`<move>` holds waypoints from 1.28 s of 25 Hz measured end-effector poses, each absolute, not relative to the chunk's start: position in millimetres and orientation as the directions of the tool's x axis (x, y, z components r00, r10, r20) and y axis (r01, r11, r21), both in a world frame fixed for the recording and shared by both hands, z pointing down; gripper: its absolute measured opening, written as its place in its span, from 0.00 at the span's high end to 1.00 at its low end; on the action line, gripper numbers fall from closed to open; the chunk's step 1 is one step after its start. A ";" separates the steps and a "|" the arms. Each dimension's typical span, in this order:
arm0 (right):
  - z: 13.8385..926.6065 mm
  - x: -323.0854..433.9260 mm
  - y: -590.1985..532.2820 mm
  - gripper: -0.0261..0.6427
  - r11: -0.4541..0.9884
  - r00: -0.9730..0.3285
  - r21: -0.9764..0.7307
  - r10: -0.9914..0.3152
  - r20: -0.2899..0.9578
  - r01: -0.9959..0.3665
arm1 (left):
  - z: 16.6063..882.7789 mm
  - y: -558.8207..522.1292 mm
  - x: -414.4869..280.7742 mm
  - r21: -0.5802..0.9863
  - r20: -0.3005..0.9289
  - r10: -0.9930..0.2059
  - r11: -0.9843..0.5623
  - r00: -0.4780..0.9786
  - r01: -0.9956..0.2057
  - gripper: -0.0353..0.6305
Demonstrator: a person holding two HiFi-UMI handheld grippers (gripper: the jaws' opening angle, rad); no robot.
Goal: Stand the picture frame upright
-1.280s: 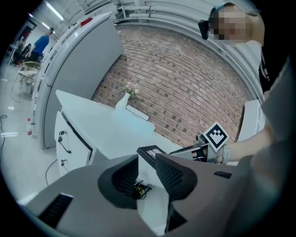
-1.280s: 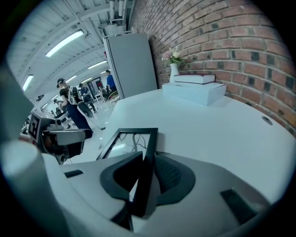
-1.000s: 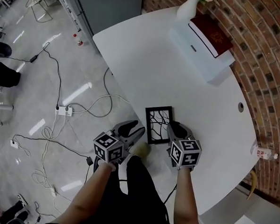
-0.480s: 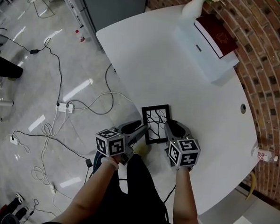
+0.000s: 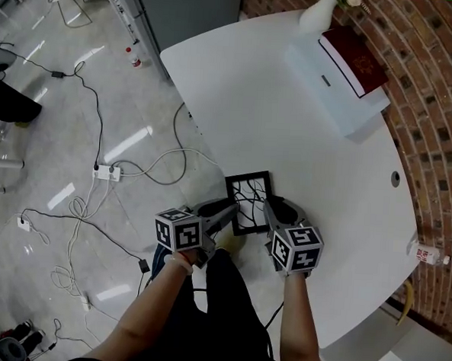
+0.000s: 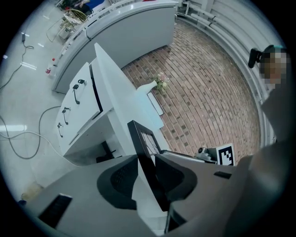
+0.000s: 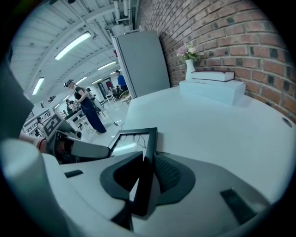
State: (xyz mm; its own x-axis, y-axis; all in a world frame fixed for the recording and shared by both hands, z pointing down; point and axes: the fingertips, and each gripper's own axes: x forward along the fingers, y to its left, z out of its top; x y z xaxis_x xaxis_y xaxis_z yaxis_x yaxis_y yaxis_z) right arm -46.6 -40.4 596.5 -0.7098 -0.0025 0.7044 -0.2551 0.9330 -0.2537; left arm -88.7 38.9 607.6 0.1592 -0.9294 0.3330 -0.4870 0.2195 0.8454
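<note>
1. Far out to the left of my left tongs, down on the floor, a white power strip [image 5: 104, 174] lies among loose cables.
2. My left tongs [image 5: 228, 212] reach in from beyond the rim of the white surface [image 5: 238, 100], with the left edge of the picture frame [image 5: 249, 202] between their jaws. The jaws have just been closing. In the left gripper view one pad sits against the black moulding, while a pale strip shows between the other pad and the frame. I read them as narrowed around the edge and not clamped on it.
3. Between the two tongs, the frame sits at the near rim of the surface. Its black border and branch-like line drawing face up toward the head camera. I cannot tell whether its back rests fully on the surface.
4. My right tongs [image 5: 272, 207] hold the frame's right edge, and the right gripper view shows both pads pressed onto the black moulding.
5. Well beyond the right tongs, toward the brick wall [image 5: 434, 150], a white box [image 5: 330, 98] carries a dark red book [image 5: 356, 58]. A white vase [image 5: 316, 13] with flowers stands just past it.
6. Far to the right of the right tongs, off the surface, a plastic bottle [image 5: 427, 257] lies by the wall.
</note>
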 end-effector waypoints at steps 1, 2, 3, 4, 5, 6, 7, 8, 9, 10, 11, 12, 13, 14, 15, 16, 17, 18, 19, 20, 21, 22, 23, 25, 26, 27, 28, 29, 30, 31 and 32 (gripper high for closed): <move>596.7 -46.7 -39.9 0.84 0.933 -0.712 -0.261 0.007 0.703 -0.248 | 607.2 38.9 -89.3 0.845 0.334 -0.929 0.221 0.159 -0.487 0.77; 596.9 -46.7 -39.5 0.84 0.932 -0.714 -0.270 0.018 0.700 -0.241 | 606.9 39.0 -89.4 0.842 0.338 -0.927 0.223 0.160 -0.491 0.77; 596.9 -46.6 -39.1 0.84 0.931 -0.717 -0.281 0.030 0.697 -0.234 | 606.7 39.3 -89.3 0.837 0.345 -0.925 0.226 0.161 -0.499 0.77; 596.8 -46.8 -38.7 0.84 0.928 -0.721 -0.295 0.043 0.692 -0.227 | 606.0 39.8 -89.2 0.828 0.354 -0.921 0.228 0.162 -0.513 0.77; 596.2 -47.4 -38.1 0.83 0.925 -0.727 -0.311 0.057 0.684 -0.220 | 604.7 40.4 -89.5 0.816 0.361 -0.918 0.227 0.162 -0.532 0.77; 595.0 -48.5 -37.0 0.83 0.921 -0.735 -0.327 0.070 0.674 -0.212 | 602.5 41.4 -90.3 0.803 0.366 -0.917 0.224 0.160 -0.553 0.77; 593.1 -49.8 -35.5 0.83 0.916 -0.745 -0.344 0.083 0.662 -0.205 | 599.5 42.7 -91.7 0.789 0.366 -0.917 0.217 0.156 -0.575 0.77; 590.8 -51.1 -33.7 0.82 0.909 -0.755 -0.366 0.096 0.649 -0.198 | 596.0 44.4 -93.6 0.776 0.362 -0.920 0.208 0.151 -0.595 0.77; 588.3 -52.1 -32.0 0.82 0.899 -0.766 -0.392 0.112 0.633 -0.193 | 592.2 46.0 -95.6 0.764 0.357 -0.922 0.197 0.147 -0.615 0.77; 585.9 -52.8 -30.5 0.81 0.887 -0.777 -0.422 0.130 0.616 -0.187 | 588.8 47.2 -97.6 0.750 0.353 -0.924 0.187 0.145 -0.635 0.78; 583.6 -53.7 -29.6 0.79 0.874 -0.787 -0.453 0.149 0.598 -0.179 | 586.0 47.7 -99.5 0.734 0.352 -0.925 0.176 0.145 -0.656 0.78; 581.4 -55.2 -29.2 0.78 0.860 -0.797 -0.482 0.171 0.579 -0.166 | 583.9 46.9 -101.8 0.716 0.352 -0.925 0.166 0.146 -0.678 0.78; 579.2 -57.8 -29.1 0.77 0.848 -0.806 -0.509 0.195 0.560 -0.149 | 582.1 45.0 -104.6 0.698 0.353 -0.924 0.154 0.148 -0.699 0.78; 576.8 -60.4 -28.4 0.76 0.836 -0.813 -0.534 0.220 0.540 -0.129 | 580.7 42.9 -106.6 0.683 0.353 -0.923 0.144 0.151 -0.716 0.78; 574.6 -61.8 -25.9 0.75 0.823 -0.817 -0.557 0.245 0.522 -0.109 | 579.9 42.3 -106.5 0.671 0.357 -0.921 0.137 0.155 -0.729 0.78; 572.8 -61.4 -22.3 0.73 0.812 -0.819 -0.577 0.267 0.507 -0.092 | 579.4 43.5 -104.2 0.661 0.363 -0.918 0.132 0.161 -0.739 0.78; 571.5 -60.4 -19.4 0.73 0.803 -0.819 -0.590 0.284 0.498 -0.080 | 578.8 44.8 -101.4 0.652 0.369 -0.915 0.127 0.166 -0.748 0.78; 570.2 -60.0 -18.4 0.74 0.802 -0.818 -0.593 0.292 0.495 -0.072 | 577.7 45.0 -99.9 0.641 0.374 -0.912 0.122 0.170 -0.758 0.78; 568.6 -60.5 -19.3 0.76 0.807 -0.818 -0.587 0.293 0.495 -0.066 | 576.1 43.8 -100.0 0.629 0.379 -0.909 0.117 0.172 -0.768 0.78; 566.5 -61.4 -21.2 0.79 0.816 -0.820 -0.576 0.288 0.495 -0.060 | 574.5 41.9 -101.0 0.616 0.384 -0.907 0.113 0.173 -0.780 0.79; 564.1 -61.9 -23.3 0.79 0.824 -0.824 -0.563 0.282 0.492 -0.055 | 573.0 39.5 -102.2 0.601 0.390 -0.905 0.108 0.172 -0.792 0.79; 561.5 -61.5 -25.2 0.79 0.831 -0.829 -0.554 0.274 0.488 -0.051 | 571.6 37.1 -102.6 0.585 0.396 -0.902 0.103 0.172 -0.804 0.79; 558.8 -59.9 -26.8 0.80 0.837 -0.835 -0.545 0.265 0.483 -0.049 | 569.9 34.5 -102.0 0.567 0.404 -0.898 0.096 0.174 -0.818 0.79; 553.1 -53.7 -29.5 0.80 0.851 -0.843 -0.523 0.244 0.479 -0.052 | 564.9 29.1 -97.9 0.526 0.420 -0.889 0.077 0.180 -0.847 0.79; 550.1 -49.8 -31.1 0.80 0.858 -0.847 -0.510 0.231 0.479 -0.054 | 561.9 26.3 -95.0 0.507 0.430 -0.884 0.067 0.185 -0.859 0.79; 547.0 -46.0 -33.7 0.80 0.865 -0.851 -0.498 0.219 0.477 -0.057 | 558.7 22.5 -92.3 0.491 0.437 -0.879 0.057 0.190 -0.869 0.79; 543.7 -42.5 -38.0 0.80 0.870 -0.857 -0.489 0.204 0.473 -0.063 | 555.4 17.0 -90.2 0.477 0.442 -0.875 0.044 0.196 -0.878 0.79; 540.2 -39.2 -43.9 0.80 0.873 -0.865 -0.481 0.185 0.467 -0.073 | 551.9 9.4 -88.3 0.463 0.443 -0.873 0.028 0.205 -0.886 0.79; 536.3 -35.2 -51.0 0.80 0.876 -0.872 -0.474 0.164 0.461 -0.086 | 548.3 0.4 -86.0 0.450 0.441 -0.871 0.008 0.215 -0.893 0.79; 532.1 -30.0 -58.5 0.80 0.879 -0.879 -0.465 0.141 0.456 -0.101 | 544.9 -9.0 -82.3 0.437 0.440 -0.869 -0.013 0.227 -0.899 0.79; 528.3 -23.4 -65.6 0.80 0.884 -0.884 -0.454 0.119 0.453 -0.114 | 541.7 -18.1 -77.1 0.425 0.439 -0.866 -0.033 0.238 -0.905 0.79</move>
